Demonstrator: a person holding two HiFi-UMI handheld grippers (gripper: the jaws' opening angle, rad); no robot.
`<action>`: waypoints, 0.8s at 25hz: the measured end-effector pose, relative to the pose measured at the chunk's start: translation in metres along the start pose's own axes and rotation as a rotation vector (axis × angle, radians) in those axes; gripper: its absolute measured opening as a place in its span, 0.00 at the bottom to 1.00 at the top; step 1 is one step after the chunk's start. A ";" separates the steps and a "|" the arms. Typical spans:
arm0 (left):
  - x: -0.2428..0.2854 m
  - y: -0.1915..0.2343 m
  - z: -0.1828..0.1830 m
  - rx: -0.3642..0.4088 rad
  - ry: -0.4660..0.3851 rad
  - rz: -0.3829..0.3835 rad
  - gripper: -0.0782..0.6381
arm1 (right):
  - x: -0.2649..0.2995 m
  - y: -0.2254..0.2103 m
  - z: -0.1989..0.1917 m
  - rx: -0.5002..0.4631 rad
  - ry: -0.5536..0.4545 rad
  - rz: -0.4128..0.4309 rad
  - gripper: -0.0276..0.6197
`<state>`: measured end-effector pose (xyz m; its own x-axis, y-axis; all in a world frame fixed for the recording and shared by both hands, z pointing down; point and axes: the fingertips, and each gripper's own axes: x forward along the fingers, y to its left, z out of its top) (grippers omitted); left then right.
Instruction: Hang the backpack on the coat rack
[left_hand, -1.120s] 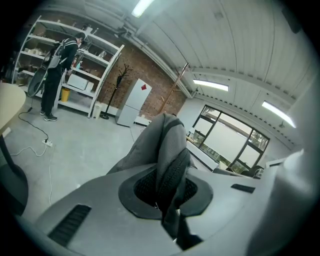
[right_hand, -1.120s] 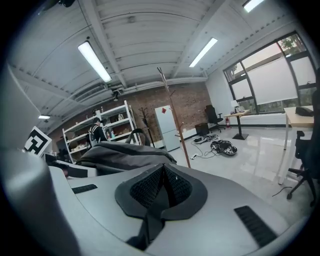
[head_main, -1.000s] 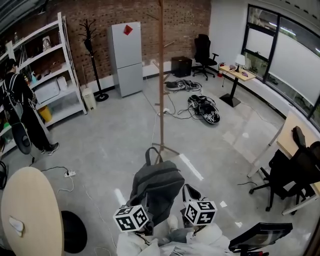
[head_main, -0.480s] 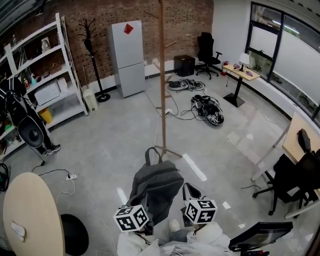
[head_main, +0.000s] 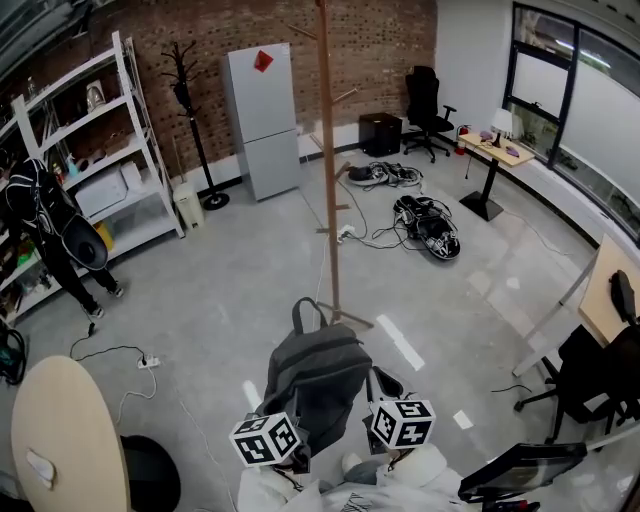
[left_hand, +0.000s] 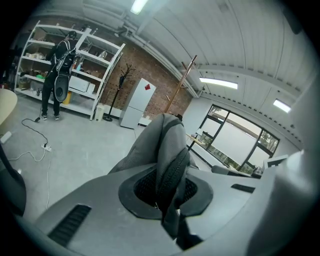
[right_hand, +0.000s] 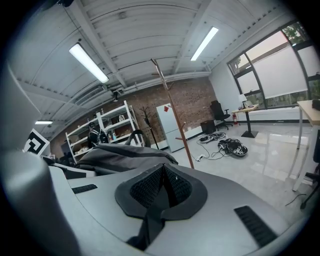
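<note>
On the grey floor (head_main: 250, 290), the coat rack (head_main: 328, 180) stands, brick wall (head_main: 380, 40) behind.

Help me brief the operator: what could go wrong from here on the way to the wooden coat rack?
The right tool grips only a thin strap, so the backpack might slip and sag. Cables lie on the floor near the wooden coat rack; feet could snag them. The rack's pole is slender, so a loaded pack may tip it.
</note>
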<state>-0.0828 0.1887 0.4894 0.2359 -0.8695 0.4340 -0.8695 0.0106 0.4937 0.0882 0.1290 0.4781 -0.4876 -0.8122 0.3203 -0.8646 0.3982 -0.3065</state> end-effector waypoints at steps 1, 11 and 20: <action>0.005 -0.001 0.002 0.000 -0.001 0.002 0.13 | 0.005 -0.003 0.002 0.001 0.002 0.004 0.06; 0.047 -0.010 0.015 -0.005 -0.006 0.026 0.13 | 0.043 -0.038 0.019 0.007 0.010 0.024 0.06; 0.075 -0.016 0.025 -0.010 -0.003 0.036 0.13 | 0.068 -0.055 0.032 -0.003 0.013 0.040 0.06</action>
<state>-0.0623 0.1111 0.4953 0.2032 -0.8699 0.4494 -0.8732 0.0467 0.4852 0.1061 0.0384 0.4881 -0.5237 -0.7898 0.3193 -0.8444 0.4317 -0.3172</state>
